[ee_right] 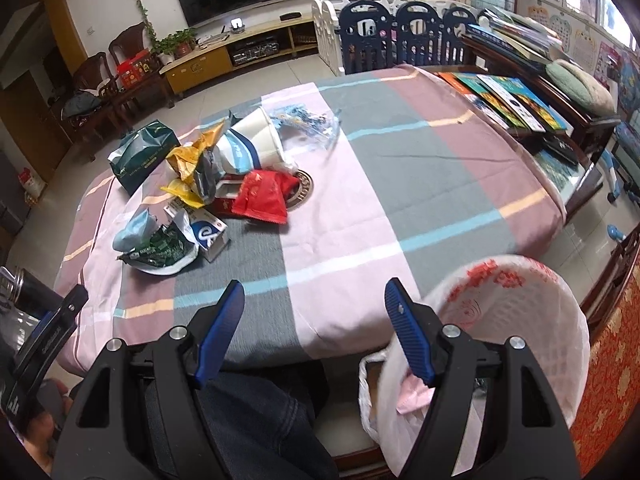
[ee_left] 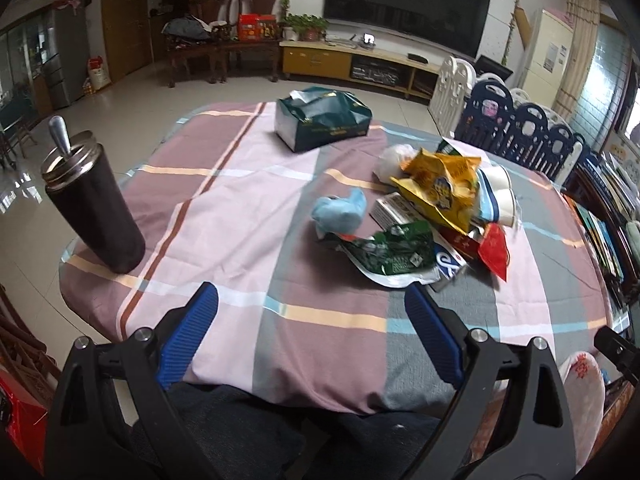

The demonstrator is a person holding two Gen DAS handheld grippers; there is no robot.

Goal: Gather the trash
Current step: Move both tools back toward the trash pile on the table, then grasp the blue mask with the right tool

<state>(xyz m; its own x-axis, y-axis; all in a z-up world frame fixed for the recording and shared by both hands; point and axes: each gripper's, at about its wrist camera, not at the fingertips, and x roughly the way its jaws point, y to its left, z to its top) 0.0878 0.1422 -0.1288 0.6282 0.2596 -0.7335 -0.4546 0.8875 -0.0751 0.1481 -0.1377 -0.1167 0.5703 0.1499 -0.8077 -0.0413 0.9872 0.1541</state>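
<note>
Trash pile (ee_left: pixel 432 216) on checked tablecloth (ee_left: pixel 248 208), both hand-held grippers (ee_left: pixel 312 300) (ee_right: pixel 316 300) spread, empty.

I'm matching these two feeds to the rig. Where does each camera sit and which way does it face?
Left wrist: on the left gripper, angled down across the table at the trash pile; own open fingers, lap.
Right wrist: on the right gripper, same tilt; open fingers, lap, lined bin.
Shared: pile, tissue pack, tablecloth.
</note>
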